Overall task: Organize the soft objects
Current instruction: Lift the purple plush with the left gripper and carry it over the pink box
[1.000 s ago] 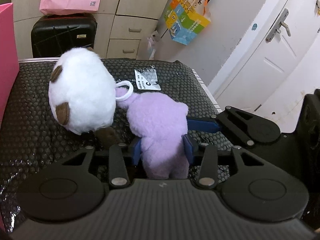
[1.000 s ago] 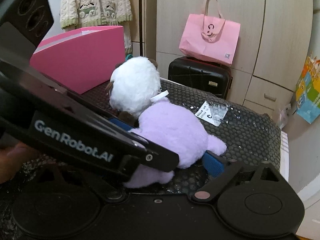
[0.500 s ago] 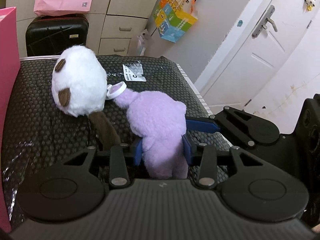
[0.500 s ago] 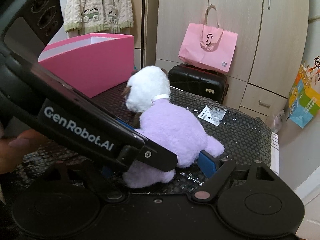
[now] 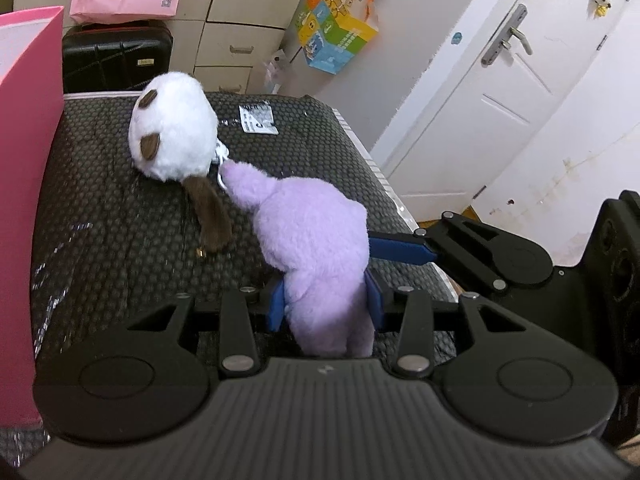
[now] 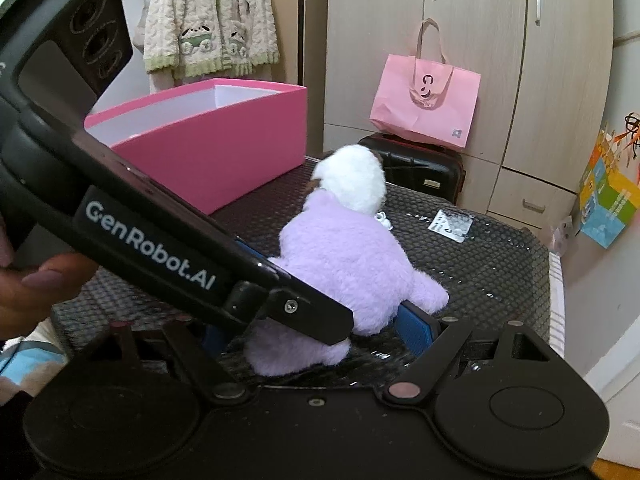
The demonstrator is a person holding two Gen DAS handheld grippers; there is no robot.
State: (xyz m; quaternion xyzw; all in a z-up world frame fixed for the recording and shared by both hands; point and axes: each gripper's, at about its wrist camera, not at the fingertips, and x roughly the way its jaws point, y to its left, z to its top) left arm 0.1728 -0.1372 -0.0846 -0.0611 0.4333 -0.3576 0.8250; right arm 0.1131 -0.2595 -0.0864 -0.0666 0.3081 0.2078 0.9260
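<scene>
Purple plush toy (image 5: pixel 316 236) sits clamped in both your left gripper (image 5: pixel 326 300) and right gripper (image 6: pixel 320 328) — neither it nor the white plush toy (image 5: pixel 172 136) is yet in the pink box (image 6: pixel 224 152).

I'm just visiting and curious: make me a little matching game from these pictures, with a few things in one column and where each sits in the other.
Things:
1. purple plush toy
2. white plush toy
3. pink paper bag
4. white label

Places:
A. on top of the black suitcase
B. flat on the black bubble wrap, behind the toys
C. between the blue pads of the left gripper
D. lying free at the purple toy's far end

Pairs: 1-C, 2-D, 3-A, 4-B
</scene>
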